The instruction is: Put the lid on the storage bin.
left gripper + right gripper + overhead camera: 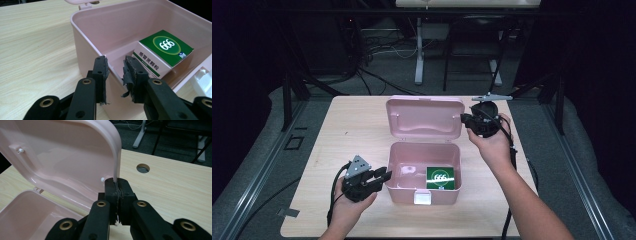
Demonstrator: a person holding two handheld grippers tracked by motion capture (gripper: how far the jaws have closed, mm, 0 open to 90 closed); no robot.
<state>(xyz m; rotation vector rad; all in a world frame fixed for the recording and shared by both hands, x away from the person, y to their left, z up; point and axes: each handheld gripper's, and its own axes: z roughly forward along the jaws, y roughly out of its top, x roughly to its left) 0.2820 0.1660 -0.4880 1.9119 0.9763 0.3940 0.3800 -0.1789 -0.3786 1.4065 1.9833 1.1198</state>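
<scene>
At the near edge of the high view, the left gripper [379, 177] is held in a hand at the front left corner of a pink box [398, 192]. In the left gripper view its jaws are seen astride the box's side wall [87, 53], one pad outside and one inside, closed in on the thin plastic. Inside the box, toward its right end, a green and white carton [162, 53] marked 666 is seen, tilted against the wall; a white latch [422, 198] is fixed to the front face.

The box is set near the middle of a pale wood-grain table [347, 145], whose top is otherwise bare apart from a round cable hole [143, 168] seen in the right gripper view.

Farther back, the hinged lid [424, 117] is stood up nearly vertical behind the box. Its right edge is pinched by the right gripper [464, 120], held in the other hand; in the right gripper view the two pads are pressed almost together on the lid's thin rim [116, 163].

Beyond the table, a grey floor [387, 75] is crossed by black cables [372, 52], and the white leg of another table [419, 50] is seen at the back. Dark frame posts [287, 100] are stood at either side, and the rest of the room is left in shadow.
</scene>
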